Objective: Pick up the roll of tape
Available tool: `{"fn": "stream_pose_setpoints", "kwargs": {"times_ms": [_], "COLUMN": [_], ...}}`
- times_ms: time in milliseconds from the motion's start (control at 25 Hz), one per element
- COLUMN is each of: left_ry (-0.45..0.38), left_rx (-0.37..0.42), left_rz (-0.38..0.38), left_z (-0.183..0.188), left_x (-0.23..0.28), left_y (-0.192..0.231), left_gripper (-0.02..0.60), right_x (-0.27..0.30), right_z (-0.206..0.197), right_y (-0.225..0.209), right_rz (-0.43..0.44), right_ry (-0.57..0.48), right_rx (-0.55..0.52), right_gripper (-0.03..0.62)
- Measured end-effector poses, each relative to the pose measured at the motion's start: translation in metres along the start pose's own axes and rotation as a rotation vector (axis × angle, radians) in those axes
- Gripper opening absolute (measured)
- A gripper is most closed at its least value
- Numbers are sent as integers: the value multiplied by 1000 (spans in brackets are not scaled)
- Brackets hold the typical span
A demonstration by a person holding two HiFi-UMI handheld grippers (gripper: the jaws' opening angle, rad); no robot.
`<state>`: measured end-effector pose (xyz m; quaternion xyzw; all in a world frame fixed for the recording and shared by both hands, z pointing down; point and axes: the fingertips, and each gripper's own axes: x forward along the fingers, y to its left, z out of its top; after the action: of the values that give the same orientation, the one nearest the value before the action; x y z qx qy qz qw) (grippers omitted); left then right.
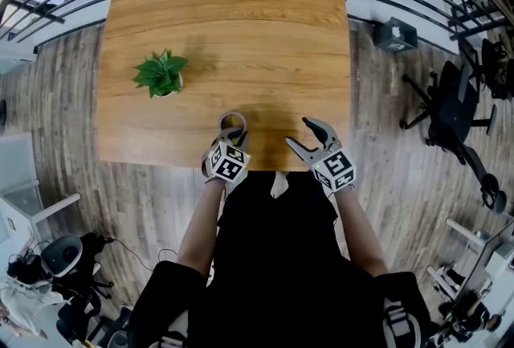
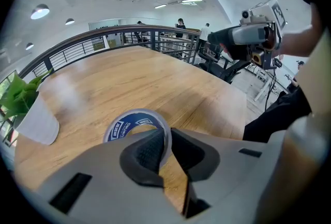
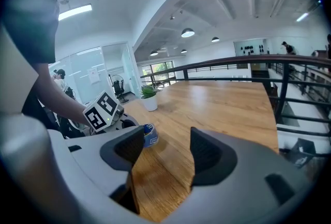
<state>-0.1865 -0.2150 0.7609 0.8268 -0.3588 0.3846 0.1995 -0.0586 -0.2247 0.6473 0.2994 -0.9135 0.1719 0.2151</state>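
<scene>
At the near edge of the wooden table (image 1: pixel 241 17), just in front of the person, the left gripper (image 1: pixel 233 130) is clamping the roll of tape (image 1: pixel 224 120). One pad is sitting inside the ring and the other outside, pinching the wall on the near side. The roll is lying flat on the wood with its hole facing up, so its axis is standing roughly upright.

From overhead it is showing only as a pale ring. The left gripper view is giving away the blue core (image 2: pixel 126 127) with white print, and the right gripper view is catching the roll (image 3: pixel 150 135) side-on, beside the left gripper's marker cube (image 3: pixel 101 109).

To the right, the right gripper (image 1: pixel 309 139) is hovering over the table edge, jaws wide apart with only bare wood between them.

Farther back on the left, a small green plant (image 1: pixel 161 73) is standing in a white pot (image 2: pixel 36 124), well apart from the roll. Beyond the table, a dark railing (image 3: pixel 248 65) is running along the far side.
</scene>
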Motion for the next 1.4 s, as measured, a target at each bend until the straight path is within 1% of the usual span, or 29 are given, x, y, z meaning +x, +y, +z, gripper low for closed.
{"fn": "stream_pose_setpoints", "kwargs": {"times_ms": [200, 360, 520, 760, 1040, 1200, 1400], "left_ry": [-39, -90, -143, -197, -227, -242, -267], "left_rx": [-22, -53, -87, -144, -184, -183, -192], "left_rz": [6, 43, 65, 116, 143, 151, 190], "left_z": [9, 23, 37, 47, 59, 66, 77], "left_x": [-9, -23, -37, -52, -64, -67, -82], "left_y": [-3, -5, -8, -9, -26, -37, -46], "left_gripper": [58, 58, 58, 58, 58, 58, 58], "right_x": [-2, -4, -6, -17, -38, -46, -52], "right_z": [5, 9, 14, 19, 21, 24, 28], "right_y": [1, 1, 1, -1, -10, -15, -17], "right_rz": [12, 41, 64, 93, 108, 121, 149], "right_ry": [-9, -18, -21, -27, -23, -21, -23], "right_rx": [-3, -21, -43, -65, -84, -94, -127], "right_gripper": [290, 290, 290, 293, 296, 293, 291]}}
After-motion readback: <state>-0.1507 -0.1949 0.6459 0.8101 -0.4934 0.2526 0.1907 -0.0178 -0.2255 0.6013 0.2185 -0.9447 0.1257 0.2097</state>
